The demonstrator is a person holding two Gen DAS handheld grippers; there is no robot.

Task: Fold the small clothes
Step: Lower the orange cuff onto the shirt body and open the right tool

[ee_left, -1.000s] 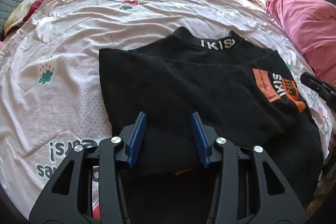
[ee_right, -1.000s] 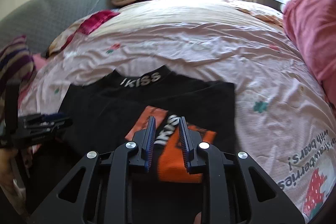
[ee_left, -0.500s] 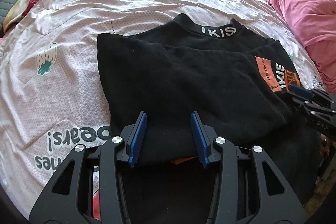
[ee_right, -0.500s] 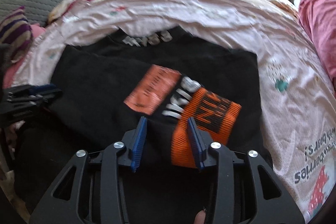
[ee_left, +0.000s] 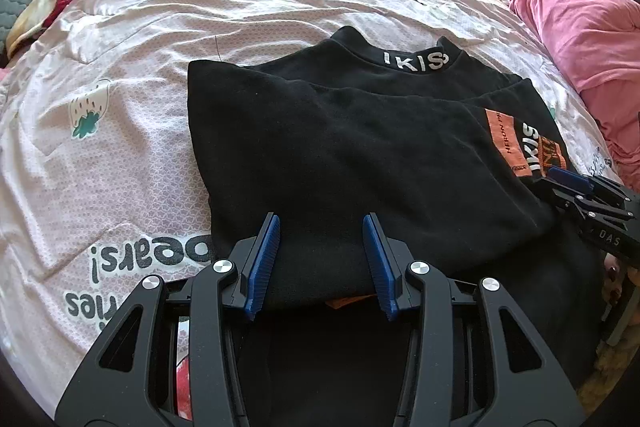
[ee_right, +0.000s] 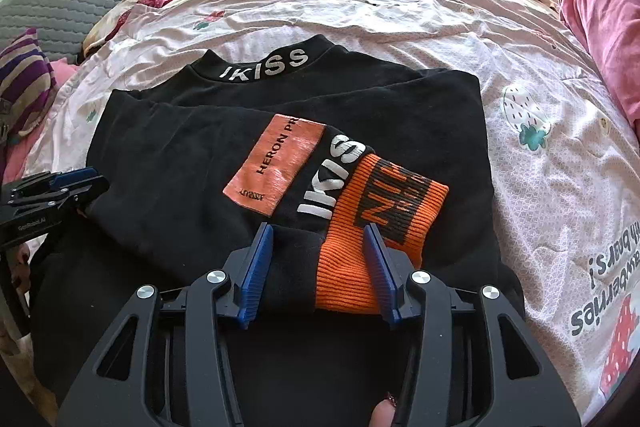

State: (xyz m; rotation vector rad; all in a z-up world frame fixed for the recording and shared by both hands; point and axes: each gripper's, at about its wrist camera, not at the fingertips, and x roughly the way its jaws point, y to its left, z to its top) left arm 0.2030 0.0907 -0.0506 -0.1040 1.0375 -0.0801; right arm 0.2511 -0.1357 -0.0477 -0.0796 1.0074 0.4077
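bed (ee_left: pixel 280 11): black sweater (ee_left: pixel 360 155) lies half-folded near its front edge | right gripper (ee_right: pixel 318 267): jaws just opened, straddling orange cuff (ee_right: pixel 384 211), apparently unpinched | left gripper (ee_left: pixel 320 263): jaws apart over hem | risk: released sleeve slides, fold springs open

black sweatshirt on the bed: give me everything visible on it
The black sweatshirt looks like soft fleece and lies flat on the pink printed bedsheet, collar pointing away and lettered IKISS in white. Its sleeves are folded across the body; the top one bears an orange HERON patch, white IKISS letters and a ribbed orange cuff. The right gripper straddles that cuff, jaws just opened; the left gripper straddles the near fold.
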